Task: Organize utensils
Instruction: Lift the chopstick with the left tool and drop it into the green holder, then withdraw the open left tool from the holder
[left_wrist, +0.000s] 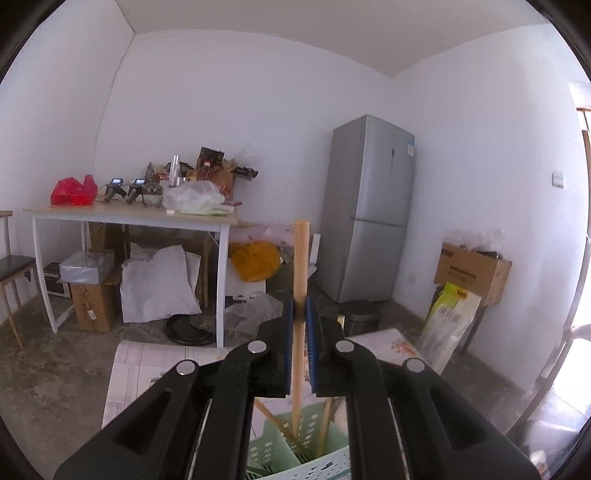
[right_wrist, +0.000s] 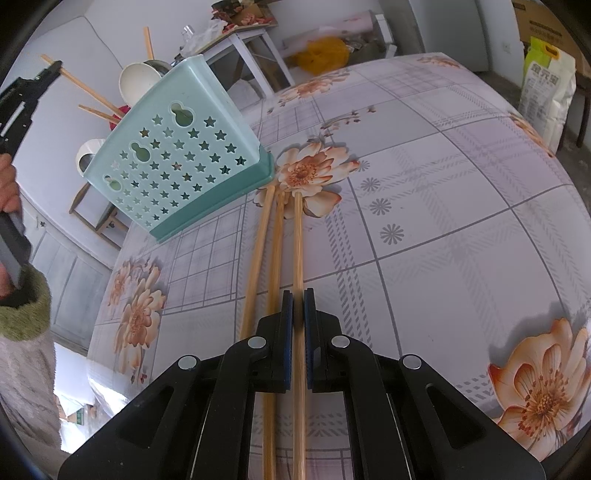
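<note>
Floral tablecloth (right_wrist: 424, 206); both tools (left_wrist: 300, 306) (right_wrist: 298, 299) clamped on slim wooden chopsticks (left_wrist: 300, 258) (right_wrist: 297, 240).

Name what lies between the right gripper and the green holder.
Right wrist view: three chopsticks on the tablecloth span from the right gripper toward the green holder.

Chopsticks (right_wrist: 275, 236) and caddy (right_wrist: 177, 155) on floral table (right_wrist: 443, 206)

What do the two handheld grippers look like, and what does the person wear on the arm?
Each gripper, left gripper and right gripper, has matte black plastic linkage arms joined by round silver pins, with slim fingers faced by blue ribbed pads. The person's sleeve is pale pinkish-grey knit with a fuzzy olive-green cuff.
</note>
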